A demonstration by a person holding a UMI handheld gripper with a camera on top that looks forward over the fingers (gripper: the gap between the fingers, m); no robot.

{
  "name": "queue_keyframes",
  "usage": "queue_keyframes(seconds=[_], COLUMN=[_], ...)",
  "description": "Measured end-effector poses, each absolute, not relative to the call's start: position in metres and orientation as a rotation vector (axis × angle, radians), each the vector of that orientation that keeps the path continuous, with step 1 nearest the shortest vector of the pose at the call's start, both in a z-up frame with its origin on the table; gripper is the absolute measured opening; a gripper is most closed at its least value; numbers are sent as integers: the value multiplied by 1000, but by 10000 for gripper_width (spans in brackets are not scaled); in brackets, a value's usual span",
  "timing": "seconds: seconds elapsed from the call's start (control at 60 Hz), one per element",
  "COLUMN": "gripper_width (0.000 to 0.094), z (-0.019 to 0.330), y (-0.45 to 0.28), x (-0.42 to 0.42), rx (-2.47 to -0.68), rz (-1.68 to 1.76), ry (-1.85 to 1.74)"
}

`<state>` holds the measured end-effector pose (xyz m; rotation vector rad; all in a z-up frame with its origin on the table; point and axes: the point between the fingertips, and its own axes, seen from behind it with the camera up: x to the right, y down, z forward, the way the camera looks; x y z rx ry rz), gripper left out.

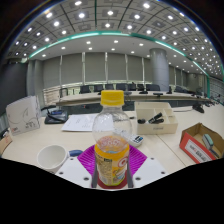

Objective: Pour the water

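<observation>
A clear plastic bottle (112, 140) with a yellow cap (112, 98) and an orange-yellow label stands upright between my fingers. My gripper (112, 168) is shut on the bottle: both purple pads (88, 158) press its labelled lower part. A white cup (52, 157) stands on the table just left of the fingers, with a small blue cap (75, 154) beside it.
A clear jug (23, 114) stands at the far left. Papers (82, 122) lie beyond the bottle. A white box (157, 118) and an open cardboard box (203, 142) sit to the right. A small remote-like object (137, 141) lies right of the bottle. Office desks stand behind.
</observation>
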<state>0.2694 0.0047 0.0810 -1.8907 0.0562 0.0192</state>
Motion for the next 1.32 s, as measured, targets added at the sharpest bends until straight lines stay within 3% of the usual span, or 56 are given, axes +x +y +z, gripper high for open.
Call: queue_keyframes(seconds=[0.183,0.217,0.283,0.533,0.883,1.1,1.317], gripper_width=[560,631,871,859,861,857,860], z=[67,65,66,114,200,223,224], y=[13,7,2,-67,-256,-324,-343], x=[271,271,270,241,132,96,81], rx=[-1919,-1945,-1973,-2044,-2174,-2179,-2189], rz=[-39,-51,-67,-97,-136,-173,-161], ry=[34,40,52,83,93,11,-5])
